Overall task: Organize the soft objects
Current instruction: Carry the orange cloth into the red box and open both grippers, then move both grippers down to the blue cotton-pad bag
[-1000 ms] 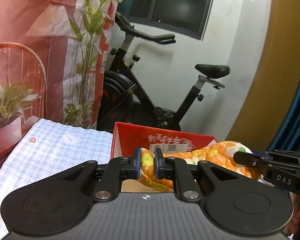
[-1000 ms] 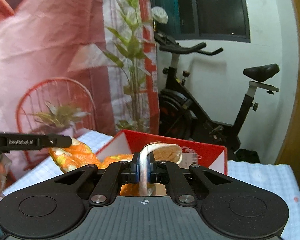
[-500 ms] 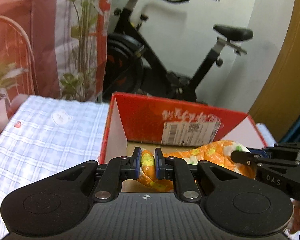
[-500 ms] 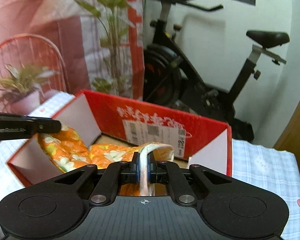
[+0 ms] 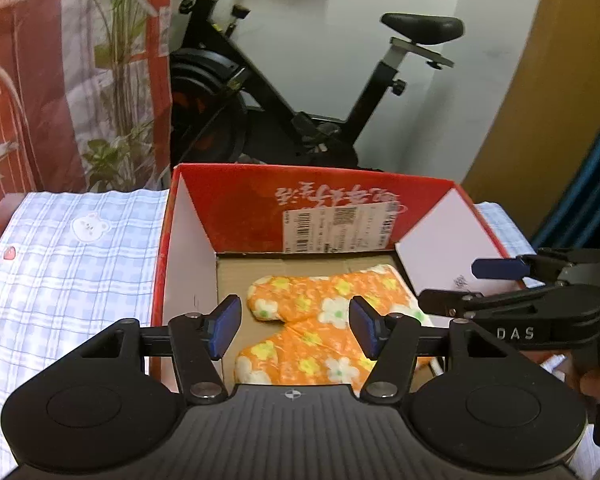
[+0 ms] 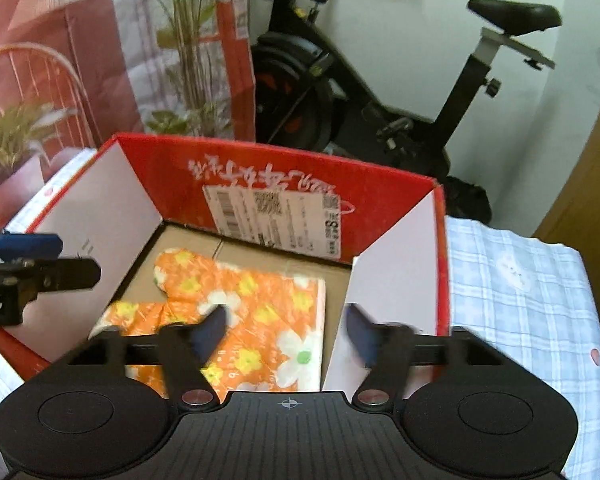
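An orange oven mitt with white and yellow flowers [image 5: 320, 328] lies flat on the cardboard floor of an open red box [image 5: 332, 204]. It also shows in the right wrist view [image 6: 256, 312], inside the same box [image 6: 280, 176]. My left gripper [image 5: 294, 326] is open and empty above the mitt, at the box's near side. My right gripper [image 6: 284, 334] is open and empty above the mitt's cuff end, its fingers blurred. Each gripper shows at the edge of the other's view, open.
The box sits on a table with a blue checked cloth [image 5: 68, 272]. Behind it stand a black exercise bike [image 5: 300, 92], a red-and-white printed curtain with plants [image 5: 72, 80], and a white wall. A wooden panel [image 5: 540, 100] is at the right.
Both grippers held the mitt and lowered it into the box. Both have now opened, and the mitt lies flat on the box floor.
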A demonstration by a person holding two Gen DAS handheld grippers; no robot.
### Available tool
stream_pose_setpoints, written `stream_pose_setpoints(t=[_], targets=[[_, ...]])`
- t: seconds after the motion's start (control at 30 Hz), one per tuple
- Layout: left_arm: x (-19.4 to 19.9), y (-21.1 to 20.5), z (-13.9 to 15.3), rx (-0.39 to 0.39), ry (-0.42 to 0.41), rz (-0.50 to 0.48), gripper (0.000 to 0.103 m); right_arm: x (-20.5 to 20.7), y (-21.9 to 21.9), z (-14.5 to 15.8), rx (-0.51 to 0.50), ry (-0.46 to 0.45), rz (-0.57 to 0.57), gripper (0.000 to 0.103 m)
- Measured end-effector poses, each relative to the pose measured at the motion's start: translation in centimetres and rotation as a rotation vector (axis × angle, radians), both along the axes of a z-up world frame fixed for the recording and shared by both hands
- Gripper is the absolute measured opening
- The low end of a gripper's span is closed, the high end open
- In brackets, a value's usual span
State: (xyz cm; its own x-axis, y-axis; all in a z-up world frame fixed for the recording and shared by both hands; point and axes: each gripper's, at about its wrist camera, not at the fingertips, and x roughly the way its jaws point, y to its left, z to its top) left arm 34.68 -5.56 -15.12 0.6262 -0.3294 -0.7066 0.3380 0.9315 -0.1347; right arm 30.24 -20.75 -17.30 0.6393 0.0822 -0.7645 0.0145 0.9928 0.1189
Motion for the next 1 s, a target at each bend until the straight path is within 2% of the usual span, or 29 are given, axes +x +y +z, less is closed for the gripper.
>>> stream_pose_setpoints(t=[0.07,0.13,0.37,0.53,0.6,0.73,0.77,0.83,0.9,1.0], targets=[[-0.9,0.1,0.6,0.001,-0.009,-0.007,0.065,-0.8,-0.2,0.7,0.012,-0.018,-0.011,0.078],[-2.0,0.5,1.2,-0.006,-0.020,-0.015,0.066,-2.2,-0.1,1.7,0.022,-0.057,-0.015,0.089],[-7.1,2.6,1.6,-0.007,-0.035,-0.040,0.067,-8.6,1.1,4.0,0.045,-0.215,-0.090,0.103],[-10.1,4.8,0.8,-0.076,-0.019,-0.040,0.067,-12.7,2.4,3.9,0.066,-0.267,-0.127,0.103],[-11.0,5.4,0.4,-0.069,-0.025,-0.011,0.067,-14.1,2.8,3.5,0.088,-0.271,-0.145,0.103],[-12.3,5.8,-0.3,-0.051,-0.054,0.014,0.068,-16.4,3.4,2.5,0.146,-0.290,-0.110,0.103],[-12.8,5.9,-0.4,-0.064,-0.078,0.006,0.070,-16.9,3.8,2.2,0.136,-0.291,-0.108,0.103],[-13.9,6.2,-0.8,-0.084,-0.124,0.014,0.086,-17.5,4.4,1.8,0.115,-0.284,-0.107,0.103],[-14.3,6.2,-1.2,-0.097,-0.124,0.026,0.088,-18.0,4.7,1.3,0.138,-0.282,-0.089,0.103],[-14.6,5.8,-2.1,-0.095,-0.070,0.034,0.088,-18.8,5.0,0.7,0.165,-0.297,-0.078,0.103]])
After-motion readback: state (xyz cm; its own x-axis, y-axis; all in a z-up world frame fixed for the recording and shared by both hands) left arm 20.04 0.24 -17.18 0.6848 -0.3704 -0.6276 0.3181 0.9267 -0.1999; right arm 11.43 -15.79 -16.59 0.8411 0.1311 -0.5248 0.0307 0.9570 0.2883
